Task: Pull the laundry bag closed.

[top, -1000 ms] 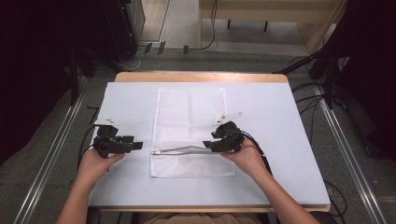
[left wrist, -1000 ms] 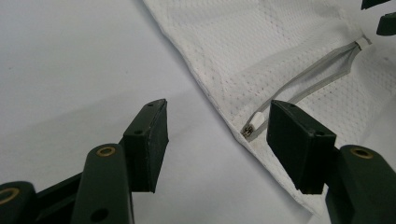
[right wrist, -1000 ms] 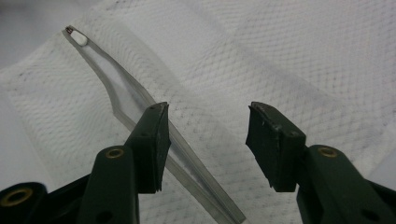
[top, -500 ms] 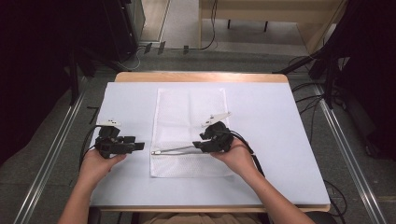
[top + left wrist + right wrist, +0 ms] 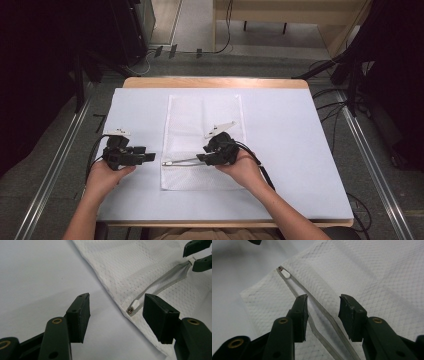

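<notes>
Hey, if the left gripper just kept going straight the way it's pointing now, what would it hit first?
Most likely the near edge of the white mesh laundry bag, close to the small metal zipper end at its corner. The left gripper stands open just short of it over bare table; exact depth is uncertain.

A lab or test workspace. A white-covered table (image 5: pixel 300 150) stands on grey carpet between metal floor rails (image 5: pixel 372 175). Cables (image 5: pixel 227 30) trail across the floor at the top of the frame.

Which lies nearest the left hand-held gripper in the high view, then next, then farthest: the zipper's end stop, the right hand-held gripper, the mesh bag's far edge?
1. Zipper's end stop, just beside it on the bag's near-left edge.
2. Right hand-held gripper, mid-bag.
3. Mesh bag's far edge, toward the table's back.
</notes>
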`<action>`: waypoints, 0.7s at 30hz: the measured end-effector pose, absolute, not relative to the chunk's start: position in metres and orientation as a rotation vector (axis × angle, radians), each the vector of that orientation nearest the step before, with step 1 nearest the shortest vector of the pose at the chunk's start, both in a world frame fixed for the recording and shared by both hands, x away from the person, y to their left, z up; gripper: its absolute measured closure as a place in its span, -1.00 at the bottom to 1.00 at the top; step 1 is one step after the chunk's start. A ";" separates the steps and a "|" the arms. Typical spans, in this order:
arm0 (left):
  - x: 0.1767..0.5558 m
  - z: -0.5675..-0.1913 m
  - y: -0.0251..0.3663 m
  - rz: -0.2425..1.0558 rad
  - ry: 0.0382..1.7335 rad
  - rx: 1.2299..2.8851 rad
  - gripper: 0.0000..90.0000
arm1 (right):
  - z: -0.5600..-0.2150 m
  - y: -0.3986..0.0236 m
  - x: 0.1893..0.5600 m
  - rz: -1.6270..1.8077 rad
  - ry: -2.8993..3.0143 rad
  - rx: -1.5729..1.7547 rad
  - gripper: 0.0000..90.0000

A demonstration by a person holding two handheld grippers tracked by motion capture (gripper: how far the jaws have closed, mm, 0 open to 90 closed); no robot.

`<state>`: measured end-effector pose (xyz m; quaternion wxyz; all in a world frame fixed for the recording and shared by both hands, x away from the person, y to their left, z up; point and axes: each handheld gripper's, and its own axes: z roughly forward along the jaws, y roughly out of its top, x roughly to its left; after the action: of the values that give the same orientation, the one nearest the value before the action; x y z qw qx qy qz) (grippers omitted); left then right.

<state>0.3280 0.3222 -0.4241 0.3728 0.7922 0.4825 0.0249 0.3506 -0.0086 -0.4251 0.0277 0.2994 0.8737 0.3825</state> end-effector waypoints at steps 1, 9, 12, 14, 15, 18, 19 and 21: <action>0.328 -0.425 0.322 0.061 1.237 2.027 -0.13 | -0.425 -0.007 0.351 1.184 2.698 0.924 0.35; 0.328 -0.425 0.322 0.063 1.232 2.025 -0.12 | -0.425 0.013 0.352 1.202 2.724 0.894 0.40; 0.328 -0.425 0.323 0.064 1.233 2.026 -0.12 | -0.426 0.017 0.352 1.203 2.730 0.896 0.40; 0.328 -0.426 0.323 0.064 1.232 2.026 -0.12 | -0.428 0.022 0.352 1.210 2.735 0.895 0.40; 0.328 -0.426 0.323 0.064 1.235 2.023 -0.12 | -0.429 0.023 0.353 1.209 2.735 0.895 0.40; 0.328 -0.426 0.323 0.071 1.239 2.034 -0.13 | -0.430 0.025 0.353 1.213 2.742 0.888 0.43; 0.328 -0.426 0.323 0.075 1.241 2.036 -0.13 | -0.430 0.027 0.353 1.220 2.746 0.886 0.46; 0.328 -0.426 0.323 0.073 1.239 2.034 -0.13 | -0.431 0.031 0.353 1.217 2.757 0.887 0.48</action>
<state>0.3283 0.3234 -0.4260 0.3702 0.7930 0.4831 0.0285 0.3532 0.0310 -0.4312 0.0002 0.2824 0.8775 0.3875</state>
